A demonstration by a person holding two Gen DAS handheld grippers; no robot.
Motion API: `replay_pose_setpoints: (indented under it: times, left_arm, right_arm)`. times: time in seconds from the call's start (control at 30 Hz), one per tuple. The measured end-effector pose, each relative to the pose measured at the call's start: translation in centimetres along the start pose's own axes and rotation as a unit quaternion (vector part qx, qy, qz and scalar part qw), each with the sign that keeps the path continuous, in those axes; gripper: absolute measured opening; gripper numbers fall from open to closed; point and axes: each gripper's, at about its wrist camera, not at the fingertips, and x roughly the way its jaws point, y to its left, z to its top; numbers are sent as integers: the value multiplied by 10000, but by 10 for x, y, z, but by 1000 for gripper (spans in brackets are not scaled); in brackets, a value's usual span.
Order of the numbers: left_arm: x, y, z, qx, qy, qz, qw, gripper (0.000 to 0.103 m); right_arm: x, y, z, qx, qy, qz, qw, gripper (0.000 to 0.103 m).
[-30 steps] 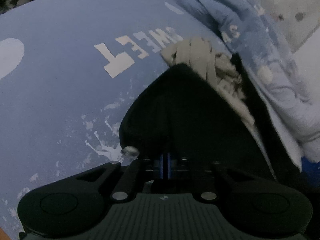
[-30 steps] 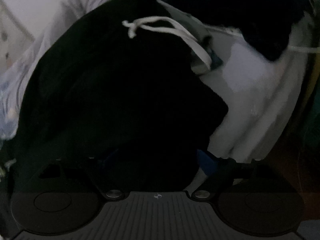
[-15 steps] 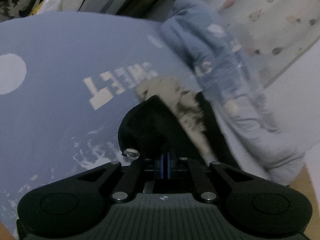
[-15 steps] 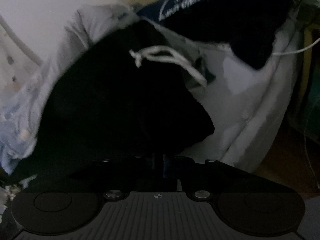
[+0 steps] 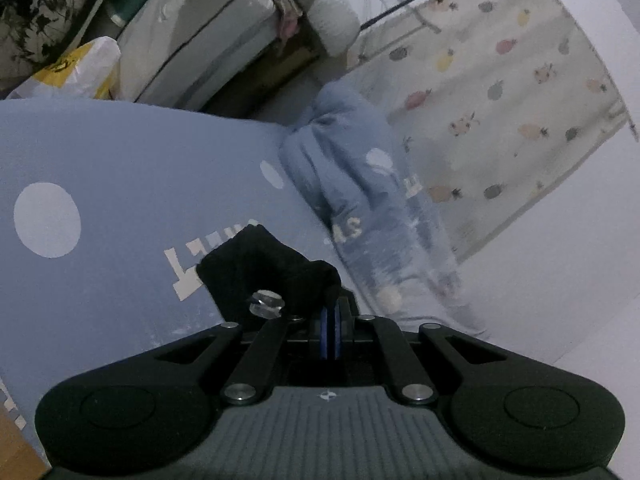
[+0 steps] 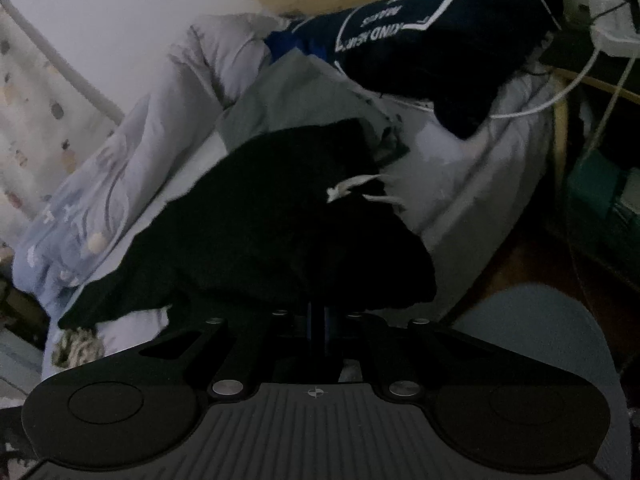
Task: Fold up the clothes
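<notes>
A black garment (image 6: 288, 216) with a white drawstring (image 6: 352, 188) hangs lifted between both grippers. My left gripper (image 5: 330, 312) is shut on one black corner (image 5: 272, 272), held above a blue sheet (image 5: 120, 184) printed with white dots and letters. In the right wrist view my right gripper (image 6: 318, 312) is shut on the other edge of the black garment, which drapes forward over its fingers and hides them. Behind it lie a pale lilac garment (image 6: 132, 168), a grey one (image 6: 288, 92) and a navy printed garment (image 6: 432, 40).
A light blue crumpled garment (image 5: 360, 184) lies on the sheet ahead of the left gripper. A patterned cloth (image 5: 492, 92) hangs on a rack at the back. Bags and a mattress (image 5: 192, 40) stand at the left. White cables (image 6: 560, 84) and shelves are at the right.
Both grippers have risen and pulled back, lifting the black garment off the pile. The beige patch near the left gripper is out of sight. More of the room shows.
</notes>
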Motion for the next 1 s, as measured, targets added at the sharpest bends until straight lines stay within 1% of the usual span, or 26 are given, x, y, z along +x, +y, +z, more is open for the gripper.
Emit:
replay_pose_setpoints:
  times: [0.1, 0.2, 0.27, 0.4, 0.57, 0.67, 0.8, 0.87, 1.0]
  left_arm:
    - [-4, -13, 7, -25, -128, -111, 9999, 7]
    - [19, -27, 13, -142, -262, -129, 9995, 7]
    - [43, -34, 16, -254, -283, -113, 9992, 7]
    - [108, -67, 14, -221, -238, 0, 9995, 7]
    - [180, -112, 1, 6, -173, 83, 9998, 7]
    - [224, -135, -12, 195, -143, 228, 9994, 7]
    - [290, -157, -31, 420, -91, 483, 9979, 7]
    - [323, -162, -44, 581, -32, 598, 9965, 7]
    - [390, -170, -71, 940, 207, 1026, 9901, 8]
  right_arm:
    - [-16, 4, -2, 166, 64, 159, 9997, 7]
    - [-13, 16, 13, 365, -21, 329, 9988, 7]
    - [-8, 25, 28, 401, -115, 417, 9983, 7]
    - [16, 40, 72, 249, -314, 468, 9981, 7]
    - [77, 38, 132, 284, -249, 247, 9990, 7]
    - [117, 36, 161, 281, -173, 150, 9993, 7]
    - [169, 33, 191, 200, -43, 34, 9998, 7]
    - [195, 31, 206, 158, 22, -24, 9999, 7]
    - [247, 28, 235, 73, 154, -140, 9998, 7]
